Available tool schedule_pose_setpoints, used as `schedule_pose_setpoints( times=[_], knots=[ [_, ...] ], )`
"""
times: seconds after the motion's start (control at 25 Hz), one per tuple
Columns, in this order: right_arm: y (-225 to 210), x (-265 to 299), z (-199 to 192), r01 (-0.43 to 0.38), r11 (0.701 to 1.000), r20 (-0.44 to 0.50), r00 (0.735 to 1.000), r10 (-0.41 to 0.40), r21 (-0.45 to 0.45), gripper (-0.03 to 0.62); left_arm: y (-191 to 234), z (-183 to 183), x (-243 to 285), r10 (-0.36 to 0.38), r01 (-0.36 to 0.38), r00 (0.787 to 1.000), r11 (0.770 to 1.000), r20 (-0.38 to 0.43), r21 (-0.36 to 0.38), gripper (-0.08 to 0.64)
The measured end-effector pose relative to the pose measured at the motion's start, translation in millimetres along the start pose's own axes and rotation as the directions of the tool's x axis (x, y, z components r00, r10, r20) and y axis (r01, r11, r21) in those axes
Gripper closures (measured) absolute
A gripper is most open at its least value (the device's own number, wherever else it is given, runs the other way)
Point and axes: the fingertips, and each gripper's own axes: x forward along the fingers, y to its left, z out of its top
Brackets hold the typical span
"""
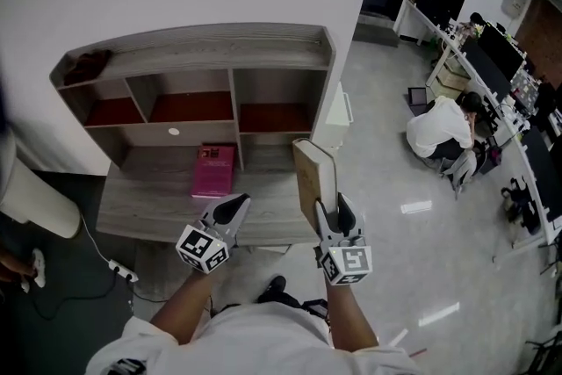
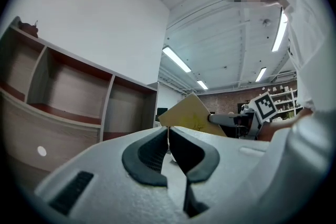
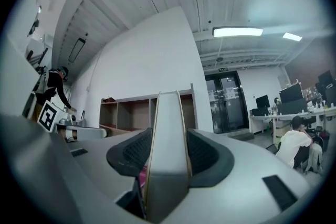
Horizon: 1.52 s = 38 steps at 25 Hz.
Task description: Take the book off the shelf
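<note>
Book (image 1: 314, 178): upright; we grip it between the pads of the right tool (image 1: 333, 208).
Right tool: clenched on the book.
Left tool (image 1: 230, 208): closed, empty, left of it.

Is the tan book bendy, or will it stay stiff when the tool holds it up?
Probably stiff: the tan book sticks straight out of the right tool without sagging. It may be fairly heavy, since its block of pages looks thick. As it is pinched only at one edge, it might tip or swing if the grip loosens.

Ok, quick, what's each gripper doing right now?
Left gripper: closed, nothing in it.
Right gripper: closed on the tan book.
</note>
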Motion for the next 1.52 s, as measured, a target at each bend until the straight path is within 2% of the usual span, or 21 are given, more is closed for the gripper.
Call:
schedule_pose_setpoints(
  times=[0.36, 0.64, 1.08, 1.52],
  knots=[
    [60.3, -64.8, 3.6, -0.002, 1.000, 0.030, 1.000, 0.002, -0.019, 0.377, -43.3, -3.8, -90.0, 0.014, -0.014, 1.000, 1.000, 0.014, -0.024, 0.541],
    [95.2, -122.1, 21.7, -0.009, 0.999, 0.047, 0.999, 0.011, -0.053, 0.379, -72.4, -6.3, -133.9, 0.014, -0.014, 1.000, 0.999, 0.011, -0.048, 0.541],
    [92.6, -196.8, 31.0, 0.003, 0.999, 0.055, 0.998, 0.000, -0.041, 0.377, -108.5, -7.5, -168.6, 0.047, -0.046, 0.999, 0.998, 0.009, -0.052, 0.541],
    [87.1, -268.7, 40.8, -0.095, 0.995, 0.078, 0.992, 0.096, -0.013, 0.377, -184.1, -3.2, -198.1, 0.108, -0.108, 0.994, 0.994, -0.009, -0.023, 0.541]
  ],
)
